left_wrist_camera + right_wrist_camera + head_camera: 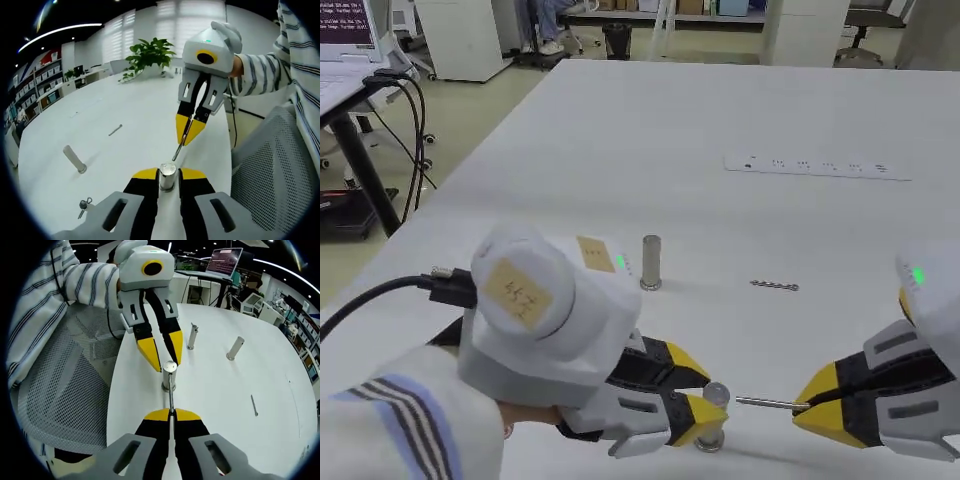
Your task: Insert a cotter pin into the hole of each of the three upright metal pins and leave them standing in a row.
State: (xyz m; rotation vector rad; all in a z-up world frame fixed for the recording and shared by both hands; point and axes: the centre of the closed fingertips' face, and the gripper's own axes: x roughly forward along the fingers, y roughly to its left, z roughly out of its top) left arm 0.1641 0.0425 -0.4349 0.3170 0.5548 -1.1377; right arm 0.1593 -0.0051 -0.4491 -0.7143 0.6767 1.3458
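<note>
White table (740, 110): at 6 o'clock, left gripper (696, 394) clamped around upright pin (717, 393); right gripper (810, 405) pinched on cotter pin (765, 402), tip just beside pin's head from 3 o'clock. Second pin (651, 262) at 12, spare cotter (774, 286) at 1.

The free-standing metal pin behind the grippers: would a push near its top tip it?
Probably: the metal pin is tall and slim on a small flange. Once down, its round body may roll on the smooth table.
</note>
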